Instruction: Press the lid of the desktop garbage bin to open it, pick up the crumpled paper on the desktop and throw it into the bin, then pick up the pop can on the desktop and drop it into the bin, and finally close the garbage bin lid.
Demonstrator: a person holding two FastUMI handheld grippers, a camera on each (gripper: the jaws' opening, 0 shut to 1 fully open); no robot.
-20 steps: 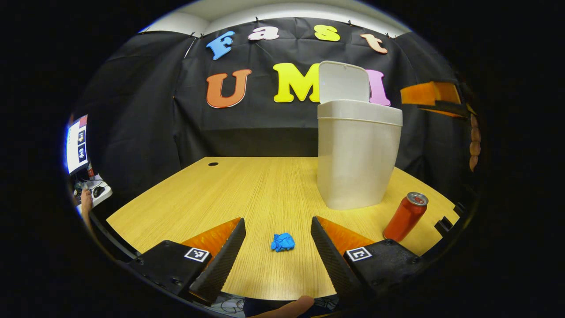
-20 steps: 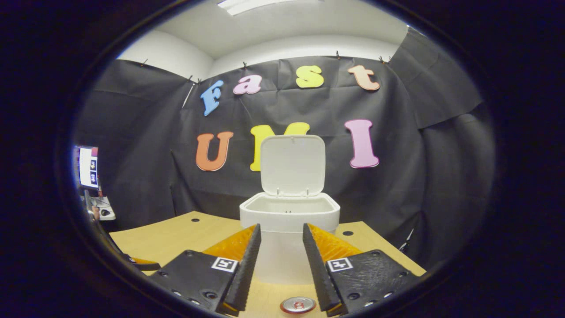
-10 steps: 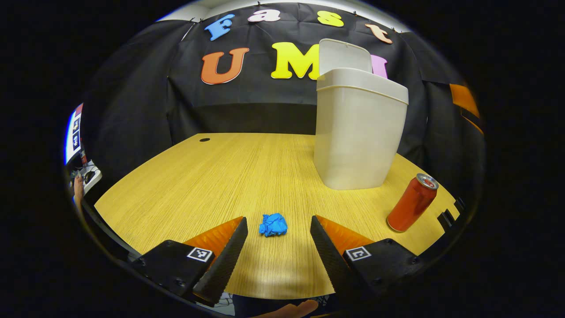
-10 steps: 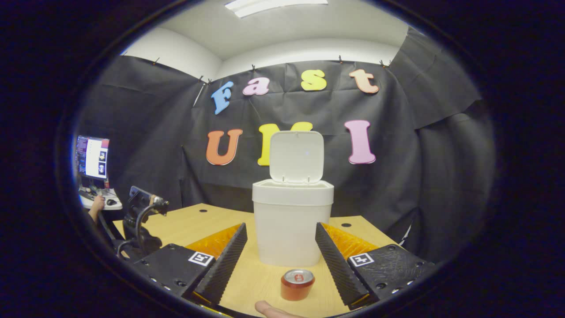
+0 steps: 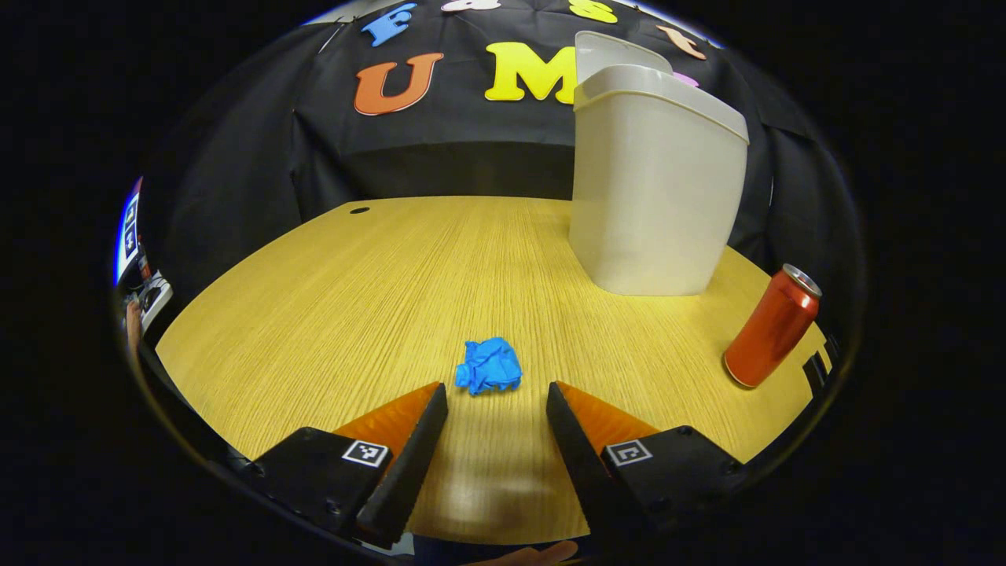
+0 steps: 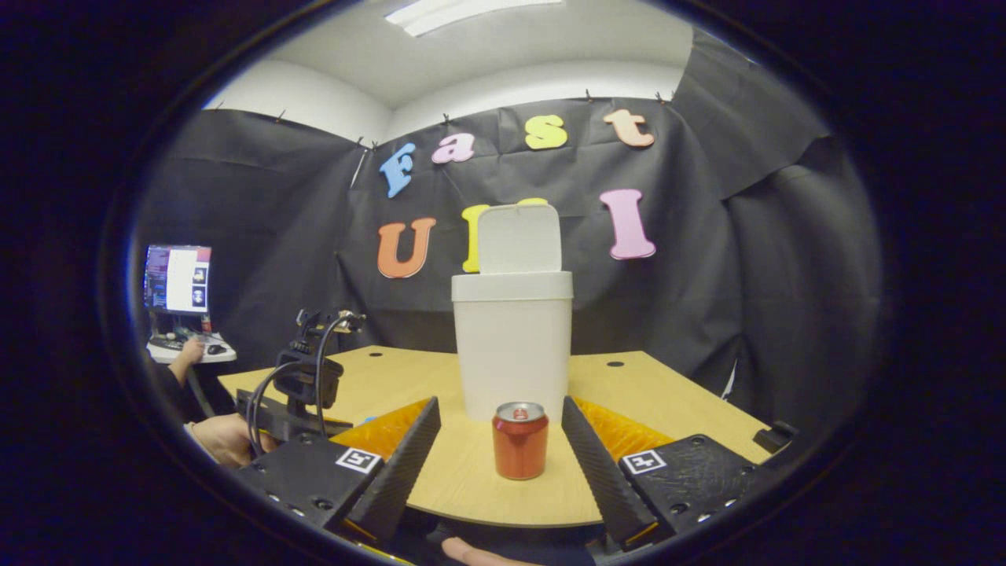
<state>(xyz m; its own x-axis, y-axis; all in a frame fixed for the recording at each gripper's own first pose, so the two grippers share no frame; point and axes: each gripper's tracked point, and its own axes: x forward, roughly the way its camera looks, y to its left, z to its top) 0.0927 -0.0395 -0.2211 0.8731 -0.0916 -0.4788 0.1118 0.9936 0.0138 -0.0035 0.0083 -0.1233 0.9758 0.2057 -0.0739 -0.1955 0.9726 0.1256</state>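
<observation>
Left gripper view: left gripper point(image 5: 495, 405) is open and empty low center, one blue paper point(image 5: 489, 366) on the table point(image 5: 330, 314) just ahead of the gap, a touch toward the left finger; the crumple has no clear long axis, so a straight push forward looks enough, and this gripper seems the nearer one. One bin point(image 5: 656, 181) upper right with lid point(image 5: 617, 51) up, one can point(image 5: 772, 328) at right edge, well apart from the paper. Right gripper view: right gripper point(image 6: 500, 440) open, empty, one can point(image 6: 519, 440) upright between its fingers, untouched, bin point(image 6: 512, 346) behind at center, left gripper point(image 6: 302, 389) lower left.
</observation>
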